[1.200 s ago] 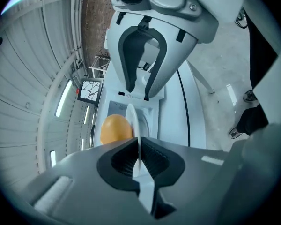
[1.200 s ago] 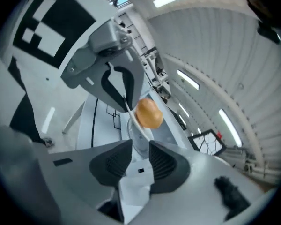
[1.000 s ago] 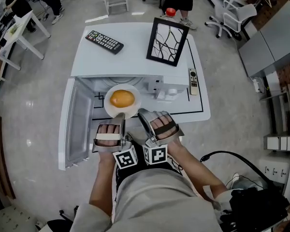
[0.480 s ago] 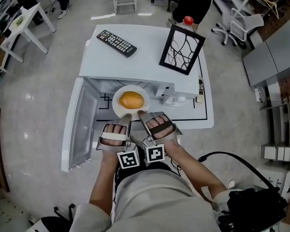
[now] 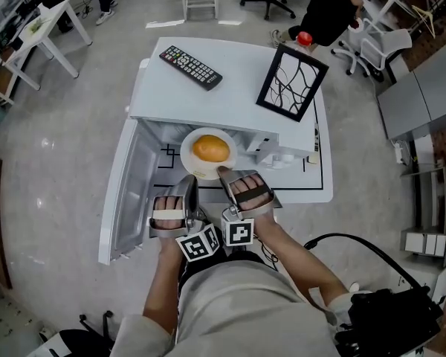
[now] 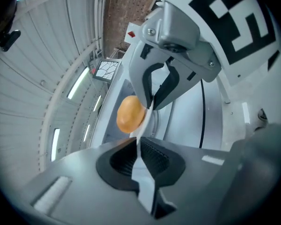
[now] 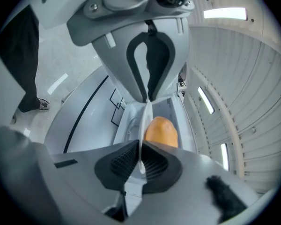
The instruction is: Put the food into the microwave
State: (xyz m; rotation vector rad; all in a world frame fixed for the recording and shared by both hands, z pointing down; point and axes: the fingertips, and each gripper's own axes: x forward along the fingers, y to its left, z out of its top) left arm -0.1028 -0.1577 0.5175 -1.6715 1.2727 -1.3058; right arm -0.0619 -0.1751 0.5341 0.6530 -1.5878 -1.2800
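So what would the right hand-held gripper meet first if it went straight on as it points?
The right hand-held gripper, shut on the plate with the bun, points into the open microwave; probably the cavity's back wall first, depth unclear.

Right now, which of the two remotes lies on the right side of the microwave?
The slim white remote, by the microwave's right end, just below the picture frame. The black remote, with many buttons, lies farther back on the left.
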